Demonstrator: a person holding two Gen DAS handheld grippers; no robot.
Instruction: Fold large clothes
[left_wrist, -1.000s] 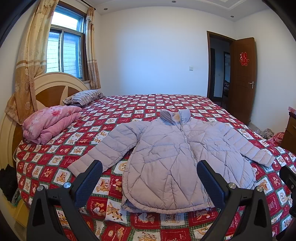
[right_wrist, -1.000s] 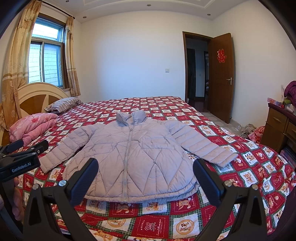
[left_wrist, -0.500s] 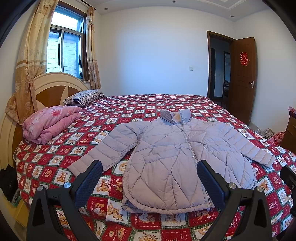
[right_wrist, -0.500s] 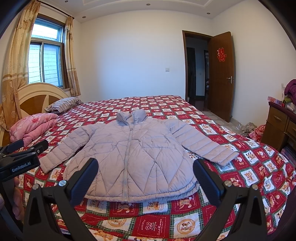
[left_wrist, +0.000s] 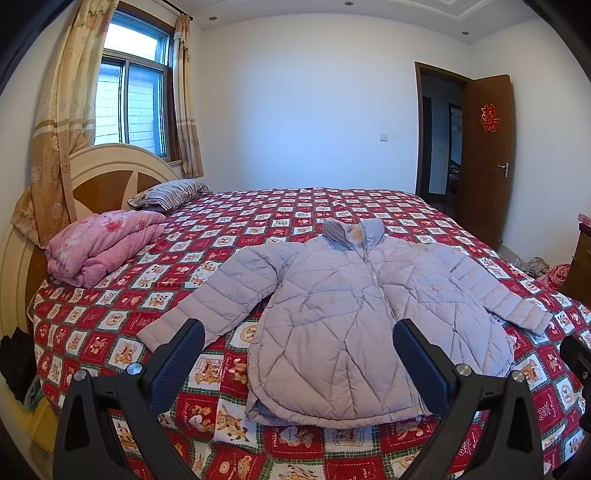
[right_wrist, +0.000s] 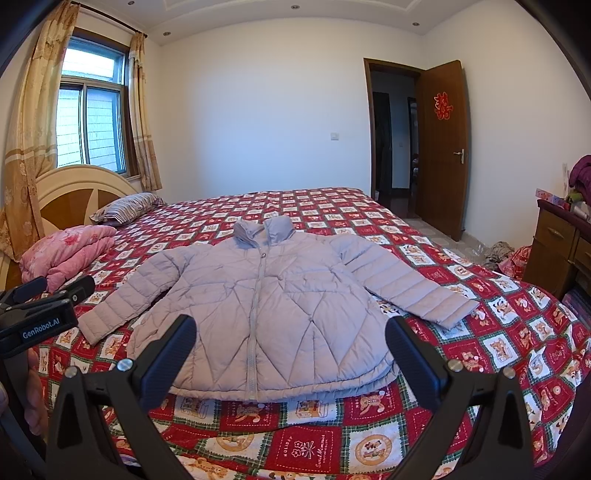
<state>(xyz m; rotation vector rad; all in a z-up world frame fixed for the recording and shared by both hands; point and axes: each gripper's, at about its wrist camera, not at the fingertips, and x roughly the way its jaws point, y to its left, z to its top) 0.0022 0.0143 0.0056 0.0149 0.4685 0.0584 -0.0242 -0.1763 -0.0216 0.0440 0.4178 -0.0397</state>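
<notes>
A pale lilac quilted puffer jacket (left_wrist: 354, 306) (right_wrist: 266, 306) lies flat and zipped on the red patterned bedspread (left_wrist: 258, 218) (right_wrist: 517, 332), collar toward the far wall and both sleeves spread outward. My left gripper (left_wrist: 299, 350) hovers open above the near hem on the jacket's left half, holding nothing. Open and empty too, my right gripper (right_wrist: 291, 343) hangs over the hem near the zip. In the right wrist view the body of the left gripper shows at the left edge, held by a hand (right_wrist: 35, 402).
A folded pink quilt (left_wrist: 99, 247) and a striped pillow (left_wrist: 170, 192) lie by the headboard (left_wrist: 110, 173) on the left. A wooden dresser (right_wrist: 557, 251) stands at the right with clutter on the floor (right_wrist: 498, 254) beside it. The door (right_wrist: 439, 147) stands open.
Almost nothing differs; both views have shifted only very slightly. The jacket lies as before and both grippers stay open.
</notes>
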